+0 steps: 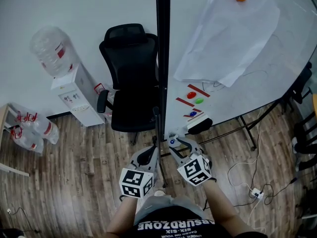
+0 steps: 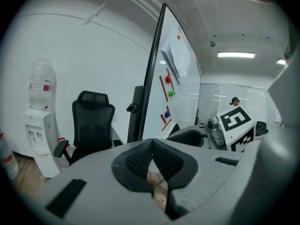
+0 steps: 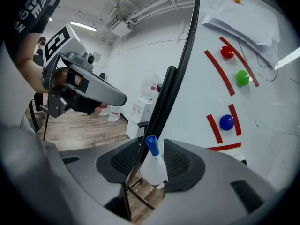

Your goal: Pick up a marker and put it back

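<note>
Wood flooring is running under a whiteboard (image 1: 237, 78) on a stand, with a black chair (image 1: 130, 78) and a water dispenser (image 1: 74, 90) standing behind it by the wall. A person is standing at the board's lower corner, holding both grippers low and close together.

The right tongs (image 3: 153, 153) are pinching a marker (image 3: 153, 167) — white barrel between the pads, blue cap poking out ahead toward the board's black frame. The jaws are closing only as far as the barrel allows. They are gripping it low on the body, which I'd judge is leaving the capped end free to be steered into a resting place. In the head view the marker is showing as a blue dot just beside the board's bottom edge, touching nothing but the pads.

The left tongs (image 2: 152, 146) are pressing fully together with nothing between them; only floor is showing below the pads. They are hanging just beside the right gripper, apparently idle, since one gripper is enough for a marker.

Red, green and blue magnets (image 1: 199, 101) are sitting among red tape strips on the board, near the marker.

By the look of it the pick-up is done and the return is not. That is calling for lowering the marker to the bottom ledge, near the dark block (image 1: 200, 126) — possibly an eraser — and then parting the jaws.
</note>
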